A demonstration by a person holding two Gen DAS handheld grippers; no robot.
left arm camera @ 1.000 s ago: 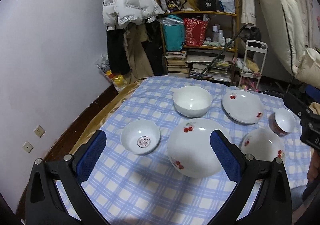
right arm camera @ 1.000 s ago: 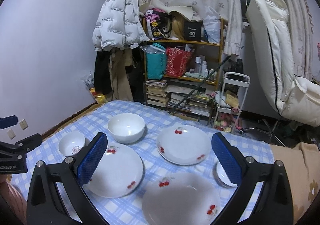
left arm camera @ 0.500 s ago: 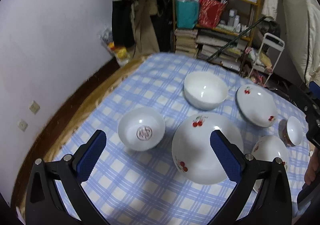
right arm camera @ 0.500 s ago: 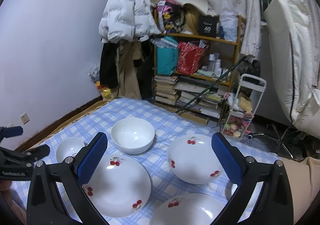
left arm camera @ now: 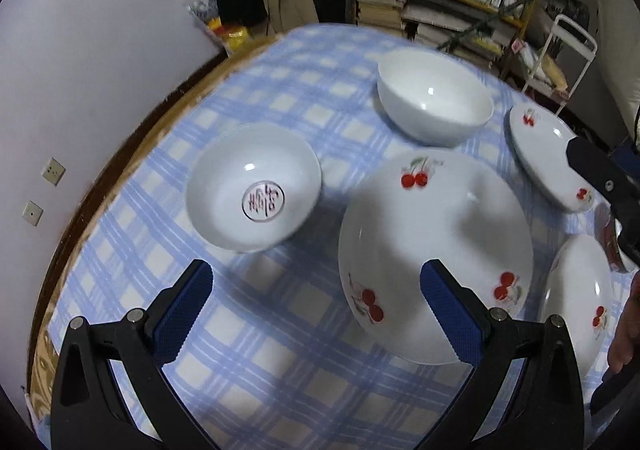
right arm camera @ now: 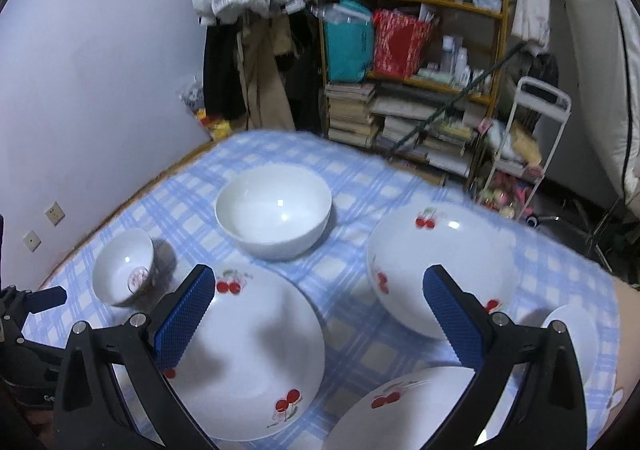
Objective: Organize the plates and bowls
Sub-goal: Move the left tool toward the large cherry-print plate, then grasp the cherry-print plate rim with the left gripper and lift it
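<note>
1. Left gripper (left arm camera: 316,302): jaws spread wide, nothing between them. It hovers over the checked tablecloth (left arm camera: 280,370), between the small bowl with the red seal mark (left arm camera: 254,186) and the big cherry plate (left arm camera: 436,250).
2. Right gripper (right arm camera: 320,314): also spread, empty. It sits above the gap between that big cherry plate (right arm camera: 248,354) and a second cherry plate (right arm camera: 436,270).
3. My read on the step: approach phase, nothing grasped yet. All dishes lie single and apart, none stacked.
4. Layout outward: plain white deep bowl (right arm camera: 274,222) at the far middle; third cherry plate (right arm camera: 400,410) at the near edge, partly under my right jaw; a small dish (right arm camera: 572,334) far right, mostly hidden.
5. Next move, as I see it: left drops onto the seal bowl's rim, one pad inside and one outside. Right takes a plate edge, which needs a low, flat angle.
6. Dishes look like glossy glazed white ware, so slippery; thin plate rims sit flush on cloth. Frames are motion-blurred, so I can't confirm fine detail.
</note>
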